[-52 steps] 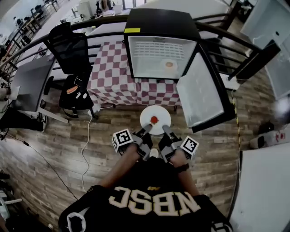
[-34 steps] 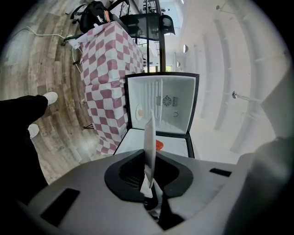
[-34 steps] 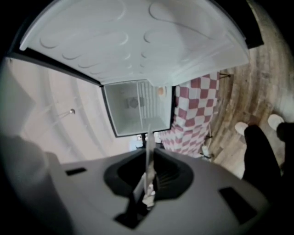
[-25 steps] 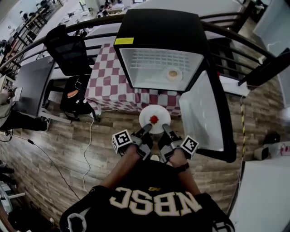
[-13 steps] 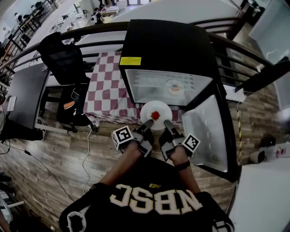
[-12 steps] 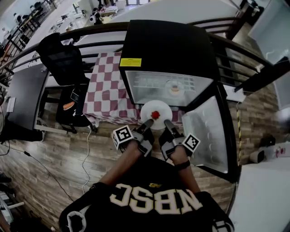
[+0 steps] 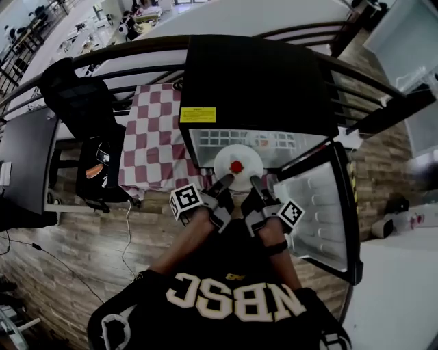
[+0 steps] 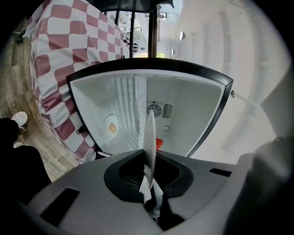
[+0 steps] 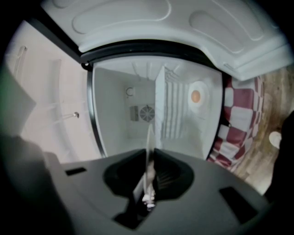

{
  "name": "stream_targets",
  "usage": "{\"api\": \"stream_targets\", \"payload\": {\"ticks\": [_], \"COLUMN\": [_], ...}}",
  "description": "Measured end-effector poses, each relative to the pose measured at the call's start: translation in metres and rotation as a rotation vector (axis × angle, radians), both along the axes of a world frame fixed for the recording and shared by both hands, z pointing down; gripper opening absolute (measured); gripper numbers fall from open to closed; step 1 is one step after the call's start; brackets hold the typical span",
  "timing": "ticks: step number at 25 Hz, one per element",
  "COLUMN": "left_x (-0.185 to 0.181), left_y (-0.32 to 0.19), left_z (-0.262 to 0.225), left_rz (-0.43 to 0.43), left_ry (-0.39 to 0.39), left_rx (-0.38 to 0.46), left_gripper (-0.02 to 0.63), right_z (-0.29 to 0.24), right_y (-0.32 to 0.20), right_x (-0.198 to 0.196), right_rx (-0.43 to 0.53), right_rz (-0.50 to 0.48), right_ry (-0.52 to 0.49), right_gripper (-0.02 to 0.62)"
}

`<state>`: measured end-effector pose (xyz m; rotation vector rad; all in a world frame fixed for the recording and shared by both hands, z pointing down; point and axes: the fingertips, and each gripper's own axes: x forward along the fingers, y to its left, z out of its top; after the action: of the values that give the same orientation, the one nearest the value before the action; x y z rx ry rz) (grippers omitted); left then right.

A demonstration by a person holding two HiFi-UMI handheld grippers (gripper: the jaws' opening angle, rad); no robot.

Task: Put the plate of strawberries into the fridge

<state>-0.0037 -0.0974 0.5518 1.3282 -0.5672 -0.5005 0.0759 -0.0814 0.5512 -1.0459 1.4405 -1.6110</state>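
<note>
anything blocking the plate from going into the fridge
Nothing visible does. The fridge door is swung open to the right, and the plate, shut in the left gripper and right gripper, is at the opening. A small dish sits inside, seemingly below the wire shelf, off the plate's path.

An open-plan office or lab-like workspace is suggested: a black swivel chair [image 7: 74,99] is drawn up beside a desk [image 7: 24,164], cluttered tables [image 7: 140,15] are seen beyond a dark railing [image 7: 130,53], and a small fridge [image 7: 253,82] is set on a check-clothed table [image 7: 154,137] over wood-plank flooring [image 7: 82,253].
</note>
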Motion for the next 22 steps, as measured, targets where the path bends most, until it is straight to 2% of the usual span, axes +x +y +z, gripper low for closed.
{"api": "stream_targets", "payload": {"ticks": [5,11,17,22], "left_x": [0.013,0.017,0.018,0.019], "left_y": [-0.011,-0.038,-0.059,-0.068], "left_z": [0.006,0.007,0.015,0.022], "left_rz": [0.019,-0.002,-0.017,-0.052], "left_ry": [0.007,-0.034,-0.054,-0.02], "left_rx": [-0.035,0.019,0.022,0.002], "left_gripper": [0.04,0.04,0.04,0.04], "right_z": [0.007,0.009,0.017,0.022], "right_y": [-0.012,-0.039,-0.062,-0.075], "right_x": [0.011,0.017,0.015,0.017], "right_rx": [-0.026,-0.014,-0.033,-0.036], "right_rz": [0.001,-0.018,-0.041,-0.054], "right_ry": [0.018,0.028,0.009,0.016], "right_gripper": [0.04,0.04,0.04,0.04]}}
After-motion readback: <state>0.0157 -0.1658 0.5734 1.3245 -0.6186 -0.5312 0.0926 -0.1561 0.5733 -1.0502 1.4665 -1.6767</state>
